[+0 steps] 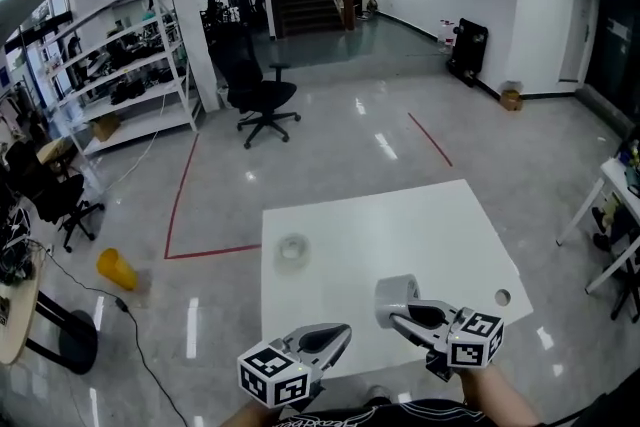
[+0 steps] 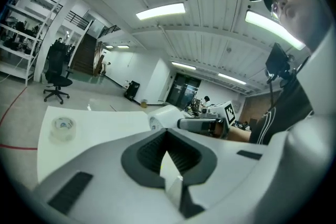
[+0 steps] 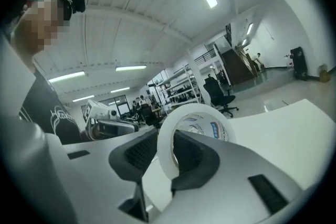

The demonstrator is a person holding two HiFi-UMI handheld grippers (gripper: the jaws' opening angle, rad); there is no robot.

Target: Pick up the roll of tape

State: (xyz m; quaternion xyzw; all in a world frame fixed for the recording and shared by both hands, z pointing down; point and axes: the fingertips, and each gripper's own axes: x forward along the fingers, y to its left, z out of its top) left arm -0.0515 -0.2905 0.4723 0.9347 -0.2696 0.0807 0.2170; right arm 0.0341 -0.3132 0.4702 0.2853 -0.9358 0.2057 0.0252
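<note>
**Holders and contents**
- Shelving unit (image 1: 130,65): white, open tiers, far ahead and left of both pairs of jaws. The tiers carry dark gear, too small to identify.
- Yellow container (image 1: 116,268): on the floor, well out to the left of the left jaws, lying tilted. Its contents cannot be made out.

**Task item**
- Roll of tape (image 3: 167,140): white outer winding, wide core, and a pale inner liner with small blue print that is too small to read. It stands on edge between the right jaws, projecting past their tips, and is held clear of the worktop (image 1: 400,225).

**Grippers**
- Right gripper (image 3: 169,148): jaws clenched on the near wall of the roll. One pad is against the outer winding, and the other appears to sit inside the core.
- Left gripper (image 2: 167,150): jaws drawn together at the tips with nothing between them. It hangs above the near edge of the worktop, beside the right gripper and apart from it.

**Other items**
- Clear spool (image 1: 291,250): transparent tape lying flat on the worktop, ahead of the left jaws and well apart from them.
- Round spot (image 1: 502,297): small, on the worktop just right of the right jaws. Its nature cannot be told.
- Office chair (image 1: 262,90): black, on the floor far beyond both jaws.
</note>
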